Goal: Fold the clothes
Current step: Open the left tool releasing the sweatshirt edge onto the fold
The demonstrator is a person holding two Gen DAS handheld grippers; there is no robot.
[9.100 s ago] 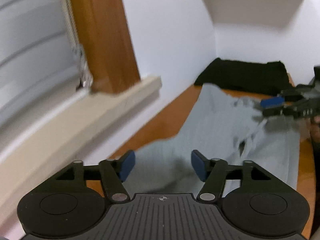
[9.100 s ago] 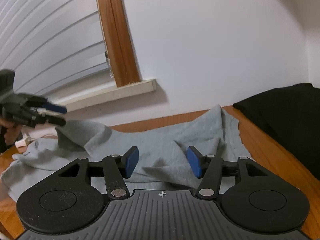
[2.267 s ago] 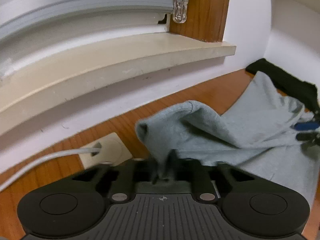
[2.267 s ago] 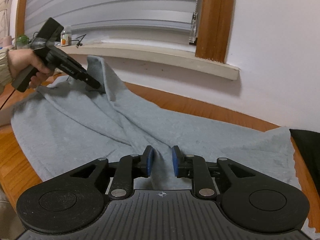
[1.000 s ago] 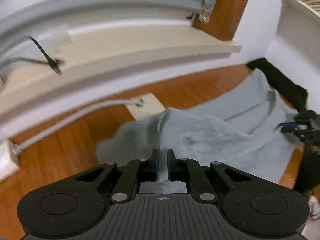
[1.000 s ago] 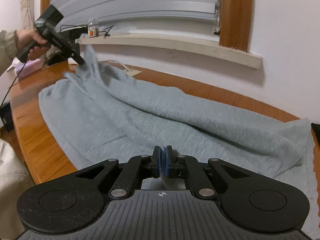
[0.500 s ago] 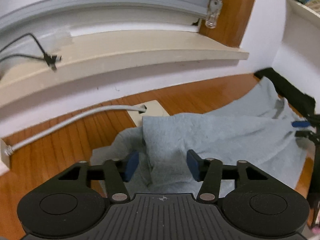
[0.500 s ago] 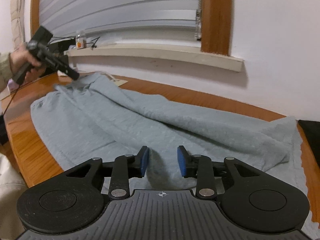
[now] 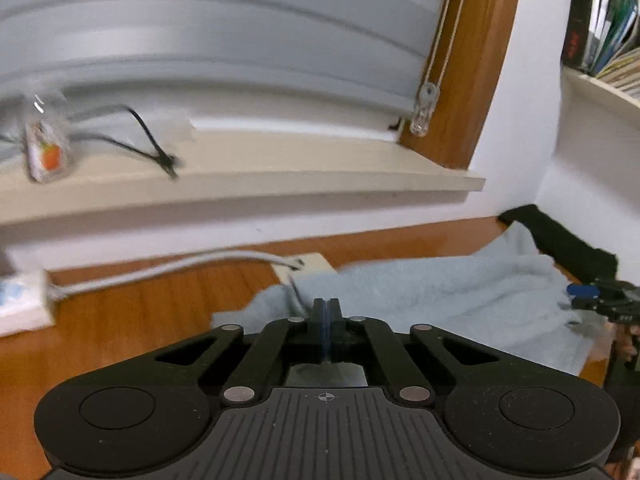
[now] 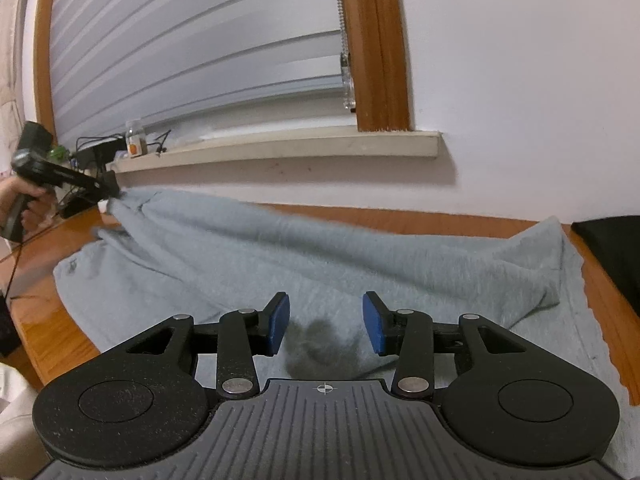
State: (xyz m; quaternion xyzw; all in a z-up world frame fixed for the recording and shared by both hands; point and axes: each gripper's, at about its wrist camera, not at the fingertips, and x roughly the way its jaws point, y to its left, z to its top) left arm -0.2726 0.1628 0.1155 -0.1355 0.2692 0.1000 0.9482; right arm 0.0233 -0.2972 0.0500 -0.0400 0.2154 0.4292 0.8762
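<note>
Cloth (image 10: 304,256) is grey and lies spread lengthwise along the wooden desk (image 10: 44,332), from the left end toward the right end, with its front hem near the front edge. Left claw (image 9: 327,304) has its pads pressed together; in the right wrist view its tip (image 10: 107,181) meets a raised, bunched corner of the cloth at the far left, above the desk top, so it looks pinched there, though motion blur hides the exact bite. Hand (image 10: 16,196) grips its handle. Right claw (image 10: 325,322) is spread wide, blue pads (image 10: 278,322) apart, hovering over the front middle of the cloth, nothing between them; a shadow falls on the fabric just beneath. A long ridge fold runs from the lifted corner diagonally toward the desk's right end, where the cloth humps up. Black garment (image 10: 612,248) lies at the right end of the desk, just beside the cloth's edge. White cable (image 9: 168,270) runs along the back edge of the desk to a flat beige plate (image 9: 308,264) that the cloth partly covers. Small bottle (image 10: 135,138) and black wires (image 9: 152,148) sit on the window sill (image 10: 280,148) behind
</note>
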